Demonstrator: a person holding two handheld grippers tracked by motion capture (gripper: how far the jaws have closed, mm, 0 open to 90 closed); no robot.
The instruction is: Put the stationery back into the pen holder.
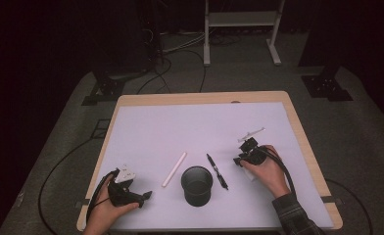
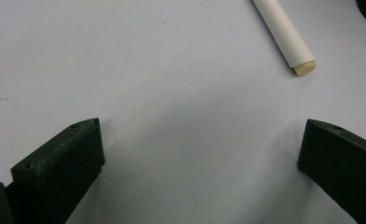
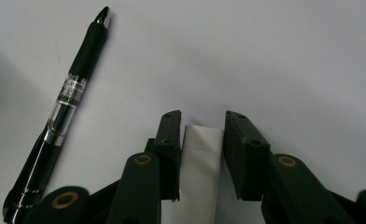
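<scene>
The right claw (image 3: pixel 202 128) pinched 1 white eraser (image 3: pixel 200 158); the black cup (image 1: pixel 197 185) looked empty, while the pen (image 1: pixel 217 171) and white stick (image 1: pixel 174 169) lay on the surface (image 1: pixel 180 127). The left claw (image 2: pixel 200 149) stood spread.

On the wooden table with a white sheet over its top (image 1: pixel 146 122), the round black metal cup (image 1: pixel 197 185) stands near the front edge, about midway across. Just left of it lies the slim white paper-wrapped stick (image 1: pixel 174 169), slanting away from the cup. Just right of the cup lies the black click pen (image 1: pixel 217 171). Right of the pen sits the right gripper (image 1: pixel 239 160) with a folded white paper piece (image 3: pixel 200 158) between its jaws. The left gripper (image 1: pixel 146 196) rests at the front left corner, well apart from the stick.
</scene>
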